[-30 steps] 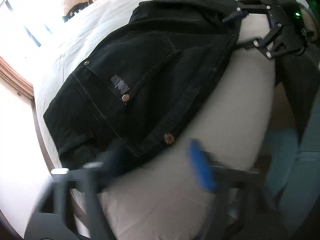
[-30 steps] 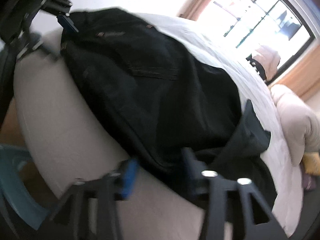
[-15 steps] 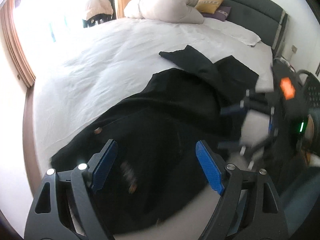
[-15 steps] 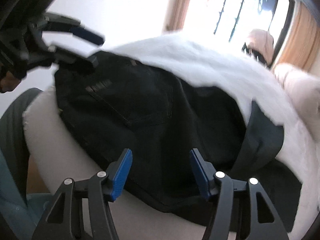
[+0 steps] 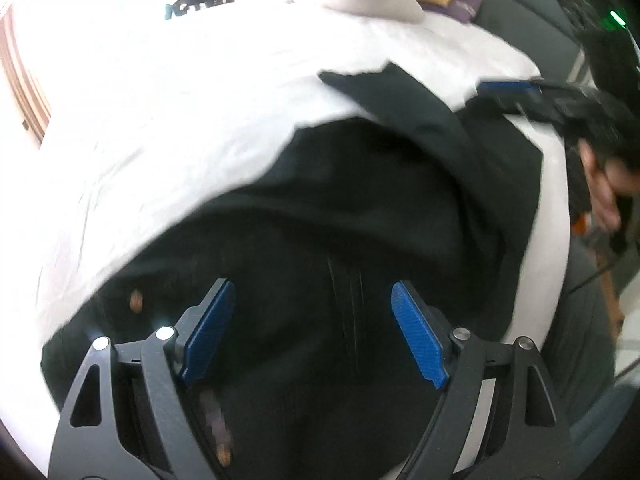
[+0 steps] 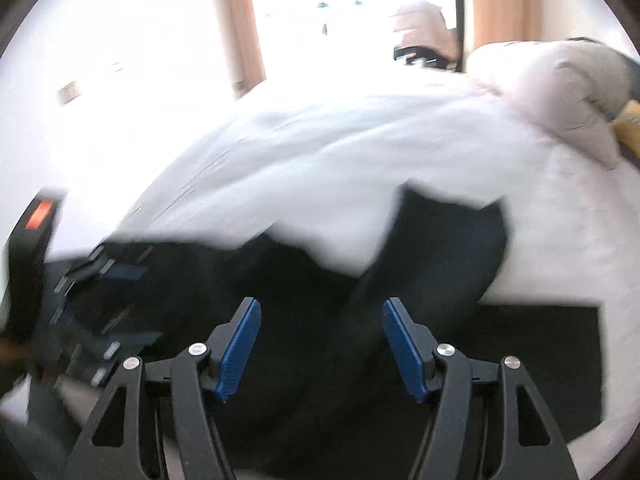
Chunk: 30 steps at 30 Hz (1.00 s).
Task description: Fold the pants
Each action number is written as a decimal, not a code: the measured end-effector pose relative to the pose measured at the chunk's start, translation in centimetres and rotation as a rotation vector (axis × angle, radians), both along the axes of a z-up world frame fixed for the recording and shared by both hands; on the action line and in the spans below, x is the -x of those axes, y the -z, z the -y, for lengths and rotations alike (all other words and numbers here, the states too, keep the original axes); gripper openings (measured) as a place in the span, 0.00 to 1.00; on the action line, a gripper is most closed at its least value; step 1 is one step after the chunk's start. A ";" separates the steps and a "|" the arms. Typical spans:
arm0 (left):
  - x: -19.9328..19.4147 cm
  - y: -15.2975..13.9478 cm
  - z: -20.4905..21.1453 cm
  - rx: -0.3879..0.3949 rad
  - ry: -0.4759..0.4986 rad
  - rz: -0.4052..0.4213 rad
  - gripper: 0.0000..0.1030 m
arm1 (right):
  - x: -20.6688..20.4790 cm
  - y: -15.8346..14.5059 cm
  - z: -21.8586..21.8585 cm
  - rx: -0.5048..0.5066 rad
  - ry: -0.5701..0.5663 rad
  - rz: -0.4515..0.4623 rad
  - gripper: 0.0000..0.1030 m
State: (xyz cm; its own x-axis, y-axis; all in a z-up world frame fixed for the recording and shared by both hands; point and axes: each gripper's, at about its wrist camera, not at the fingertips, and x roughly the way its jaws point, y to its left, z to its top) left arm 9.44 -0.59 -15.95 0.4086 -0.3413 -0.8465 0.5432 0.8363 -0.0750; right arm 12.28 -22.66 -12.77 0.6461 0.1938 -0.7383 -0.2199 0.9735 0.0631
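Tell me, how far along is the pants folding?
Done: the black pants lie on the white bed, bunched near its edge, no neat fold visible. In hand: nothing; the left gripper and right gripper both hang open above the cloth. Left: grasping and folding, so most of the job.
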 end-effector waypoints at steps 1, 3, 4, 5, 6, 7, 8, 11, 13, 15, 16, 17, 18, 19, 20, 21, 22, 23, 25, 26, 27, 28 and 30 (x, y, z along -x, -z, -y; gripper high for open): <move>-0.8 0.2 0.3 0.005 -0.011 -0.002 0.78 | -2.0 -0.6 0.6 0.021 0.025 0.013 0.65; -2.5 0.6 1.7 0.011 -0.012 -0.004 0.78 | -5.8 -1.0 1.3 0.041 0.054 0.010 0.65; -3.0 1.2 2.3 -0.005 -0.009 -0.014 0.78 | -8.2 -0.7 1.5 0.069 0.083 -0.015 0.65; -3.5 1.9 2.4 -0.026 -0.004 -0.026 0.78 | -9.6 -0.3 1.3 0.092 0.095 -0.029 0.64; -3.8 3.1 2.7 -0.045 -0.004 -0.043 0.78 | -11.5 0.3 1.1 0.118 0.100 -0.047 0.64; -4.0 4.1 2.9 -0.054 -0.011 -0.055 0.78 | -12.8 0.8 1.1 0.134 0.100 -0.062 0.63; -4.0 4.9 3.0 -0.055 -0.018 -0.059 0.78 | -14.0 1.5 0.8 0.159 0.100 -0.083 0.63; -4.1 5.3 2.8 -0.038 -0.014 -0.026 0.78 | -17.3 3.9 0.0 0.195 0.096 -0.147 0.63; -3.9 5.8 1.6 -0.014 -0.010 -0.018 0.78 | -18.4 5.1 0.6 0.194 0.096 -0.177 0.63; -3.7 6.2 1.2 0.007 -0.009 -0.019 0.78 | -19.3 6.3 0.5 0.224 0.112 -0.193 0.63; -3.7 6.3 1.2 0.011 -0.008 -0.017 0.79 | -19.8 6.8 0.6 0.237 0.128 -0.206 0.63; -3.7 6.3 1.2 0.012 -0.006 -0.014 0.80 | -20.3 7.4 0.6 0.237 0.145 -0.224 0.63; -3.5 6.4 1.0 0.012 -0.003 -0.010 0.81 | -20.6 7.9 0.7 0.234 0.155 -0.244 0.63; -3.1 6.6 1.4 0.011 -0.001 -0.007 0.82 | -20.9 8.4 0.7 0.239 0.165 -0.263 0.63; -2.9 6.6 1.1 0.010 0.000 -0.003 0.82 | -21.3 8.9 0.8 0.249 0.172 -0.277 0.63; -2.6 6.6 0.8 0.010 0.002 0.000 0.83 | -21.6 9.3 0.8 0.261 0.174 -0.293 0.63; -2.6 6.6 0.5 0.012 0.004 0.001 0.84 | -21.7 9.7 0.7 0.265 0.174 -0.309 0.63; -2.7 6.7 0.4 0.013 0.004 0.002 0.84 | -21.7 9.9 0.7 0.267 0.177 -0.312 0.63; -3.2 7.3 1.0 0.013 0.004 0.002 0.84 | -21.6 9.8 0.6 0.262 0.180 -0.306 0.62; -3.3 7.3 0.9 0.012 0.004 0.003 0.84 | -21.6 9.7 0.7 0.257 0.183 -0.307 0.55; -3.2 7.3 0.9 0.011 0.004 0.004 0.84 | -21.5 9.7 0.7 0.250 0.182 -0.311 0.52; -3.2 7.3 0.8 0.010 0.004 0.005 0.84 | -21.7 9.7 0.8 0.245 0.184 -0.316 0.45; -2.8 6.7 0.6 0.008 0.003 0.006 0.84 | -21.8 9.5 1.1 0.237 0.194 -0.324 0.29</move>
